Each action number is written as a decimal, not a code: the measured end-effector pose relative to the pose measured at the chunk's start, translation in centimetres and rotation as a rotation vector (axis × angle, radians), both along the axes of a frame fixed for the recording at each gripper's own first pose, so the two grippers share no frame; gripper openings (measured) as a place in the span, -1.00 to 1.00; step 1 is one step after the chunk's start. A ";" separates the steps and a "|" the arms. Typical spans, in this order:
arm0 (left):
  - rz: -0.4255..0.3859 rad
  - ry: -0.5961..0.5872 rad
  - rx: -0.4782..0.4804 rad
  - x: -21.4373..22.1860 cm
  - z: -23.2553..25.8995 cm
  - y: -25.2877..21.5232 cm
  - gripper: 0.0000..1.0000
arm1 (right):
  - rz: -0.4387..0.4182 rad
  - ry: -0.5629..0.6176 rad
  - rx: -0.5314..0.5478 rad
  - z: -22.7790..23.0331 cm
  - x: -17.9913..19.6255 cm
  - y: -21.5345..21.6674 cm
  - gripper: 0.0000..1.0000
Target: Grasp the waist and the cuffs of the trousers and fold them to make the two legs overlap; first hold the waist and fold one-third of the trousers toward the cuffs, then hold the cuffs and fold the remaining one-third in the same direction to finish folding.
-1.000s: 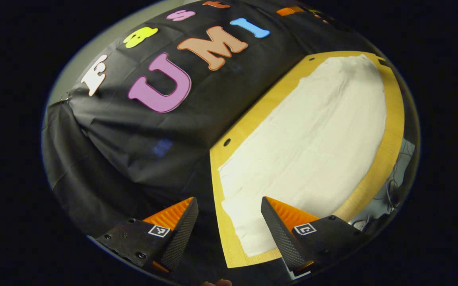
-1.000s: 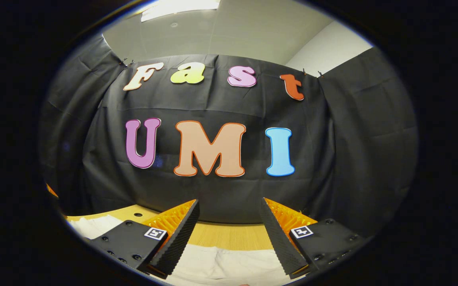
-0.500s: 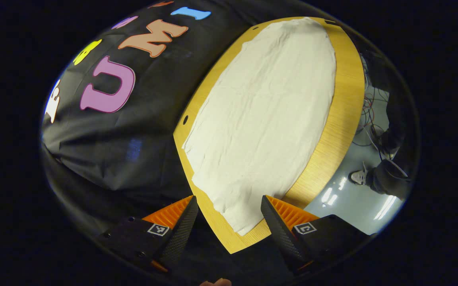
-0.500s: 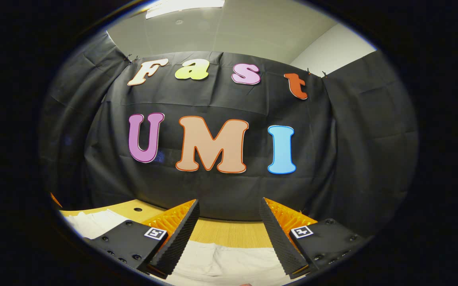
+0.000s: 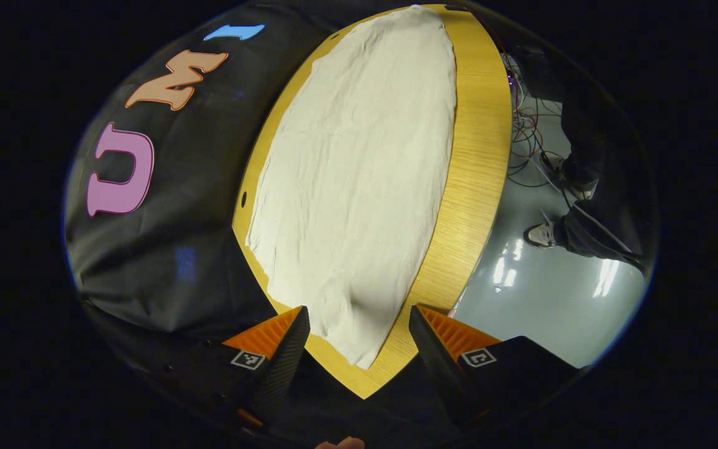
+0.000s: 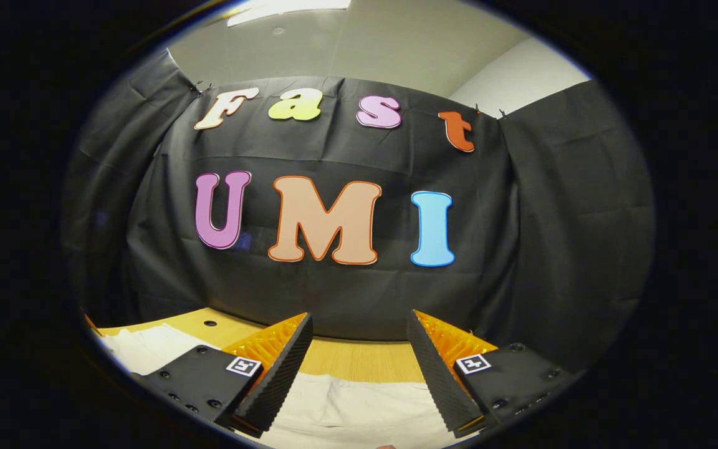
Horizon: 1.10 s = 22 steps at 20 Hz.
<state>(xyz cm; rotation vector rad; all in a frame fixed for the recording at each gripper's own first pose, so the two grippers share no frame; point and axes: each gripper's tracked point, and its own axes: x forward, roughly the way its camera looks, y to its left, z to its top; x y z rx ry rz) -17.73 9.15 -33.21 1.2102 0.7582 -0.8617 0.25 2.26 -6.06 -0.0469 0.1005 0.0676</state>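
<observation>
Lay flat along the wooden bench (image 5: 477, 168): cream trousers (image 5: 359, 181), long axis running away from the left gripper (image 5: 359, 349), near end tapering toward the bench corner between its jaws. Left a bare wood strip on the floor side, a thinner one by the booth wall. Hovered above that corner, jaws wide apart, holding nothing. Right gripper (image 6: 359, 368) likewise spread and empty, over the trousers' (image 6: 346, 411) near edge, facing the wall.

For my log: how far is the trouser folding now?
Nothing is folded yet: the trousers lie flat along the table. Both the left gripper and the right gripper are open above the cloth, holding nothing. Every fold remains.
</observation>
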 end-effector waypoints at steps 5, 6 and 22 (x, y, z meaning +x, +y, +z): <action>-0.049 0.006 0.017 0.1 -0.6 -0.5 0.89 | -0.033 0.007 -0.007 -0.1 -0.4 -1.0 0.94; -0.062 0.003 0.024 0.3 -0.7 -0.6 0.84 | -0.040 0.009 -0.008 -0.2 -0.6 -1.1 0.94; -0.151 0.011 0.071 3.7 -2.3 -1.8 0.21 | -0.095 0.022 -0.052 -0.4 -2.6 -2.5 0.94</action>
